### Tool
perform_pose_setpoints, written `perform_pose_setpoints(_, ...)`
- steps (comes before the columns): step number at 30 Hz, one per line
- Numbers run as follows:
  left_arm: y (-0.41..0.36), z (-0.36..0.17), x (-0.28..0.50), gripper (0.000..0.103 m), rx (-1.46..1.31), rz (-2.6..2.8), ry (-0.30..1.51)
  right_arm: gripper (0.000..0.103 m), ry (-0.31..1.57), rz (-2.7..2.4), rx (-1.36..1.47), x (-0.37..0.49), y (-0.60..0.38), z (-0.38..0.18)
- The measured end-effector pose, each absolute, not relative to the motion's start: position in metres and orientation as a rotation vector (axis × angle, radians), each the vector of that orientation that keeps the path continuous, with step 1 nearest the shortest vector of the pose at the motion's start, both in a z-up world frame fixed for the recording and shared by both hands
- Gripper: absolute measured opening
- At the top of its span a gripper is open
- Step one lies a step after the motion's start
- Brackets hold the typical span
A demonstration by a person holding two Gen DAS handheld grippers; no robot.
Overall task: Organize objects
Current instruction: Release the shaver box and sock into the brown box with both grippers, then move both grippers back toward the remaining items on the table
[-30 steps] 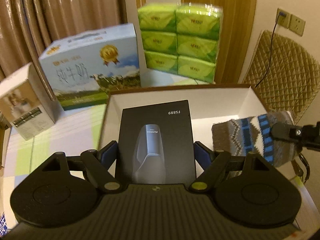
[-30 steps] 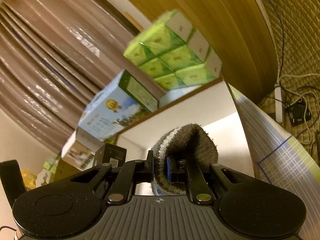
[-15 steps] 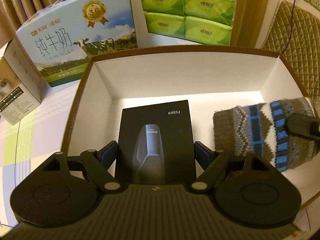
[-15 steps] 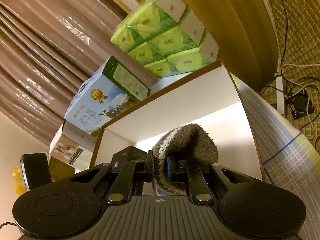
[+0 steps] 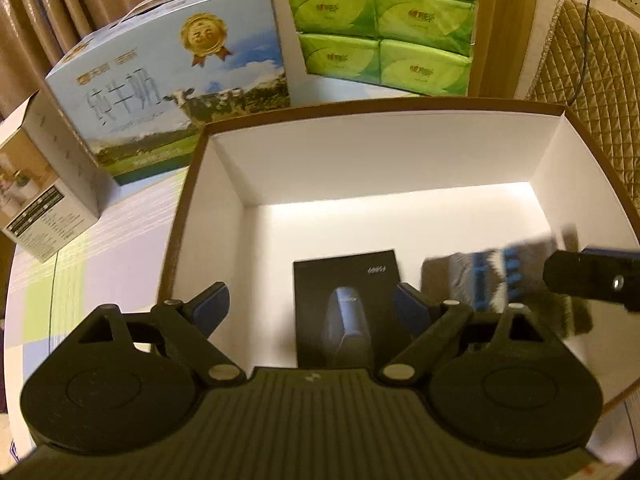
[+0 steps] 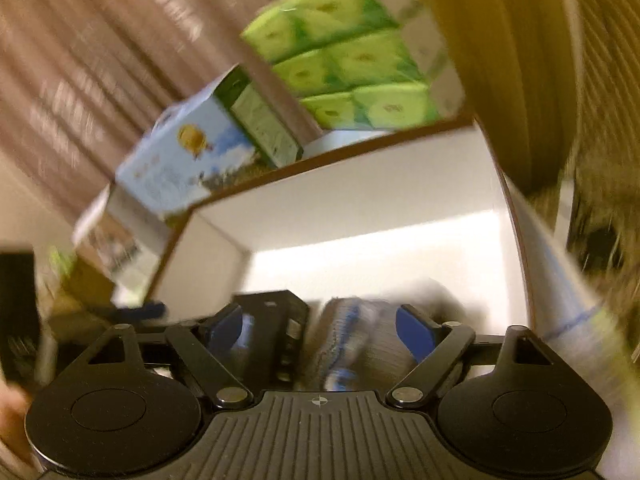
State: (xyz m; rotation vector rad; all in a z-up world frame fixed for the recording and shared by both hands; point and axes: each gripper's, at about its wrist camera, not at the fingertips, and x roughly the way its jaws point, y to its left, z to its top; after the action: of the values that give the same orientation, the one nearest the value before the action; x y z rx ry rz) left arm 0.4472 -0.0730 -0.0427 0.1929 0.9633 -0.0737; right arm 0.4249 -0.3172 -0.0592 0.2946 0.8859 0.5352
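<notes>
Black box [image 5: 348, 300] and sock [image 5: 496, 280] lie side by side in white carton [image 5: 360, 168]. Both grippers' jaws open, empty. Box stiff, light: grip long edges. Sock soft, limp: pinch anywhere.

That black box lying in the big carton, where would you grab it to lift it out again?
Grip the black box across its two long edges, coming straight down from above. It appears to lie flat on the floor of the white carton, so only those thin sides offer opposing faces; the knitted sock crowds its right edge.
</notes>
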Motion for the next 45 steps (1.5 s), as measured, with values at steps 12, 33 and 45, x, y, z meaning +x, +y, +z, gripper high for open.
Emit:
perform_pose_setpoints(12, -0.056, -0.014, 0.41, 0.092, 0.147, -0.079, 0.948, 0.101, 0.832, 0.574, -0.052, 0.389, -0.297, -0.04)
perform_pose_setpoints(33, -0.043, 0.032, 0.308, 0.095, 0.042, -0.101, 0.873, 0.101, 0.774, 0.516, 0.034, 0.314, -0.332, -0.002)
perform_pose_setpoints(45, -0.018, 0.035, 0.246, 0.095, 0.02, -0.082, 0.872, 0.101, 0.789, 0.506, 0.046, 0.269, -0.332, 0.001)
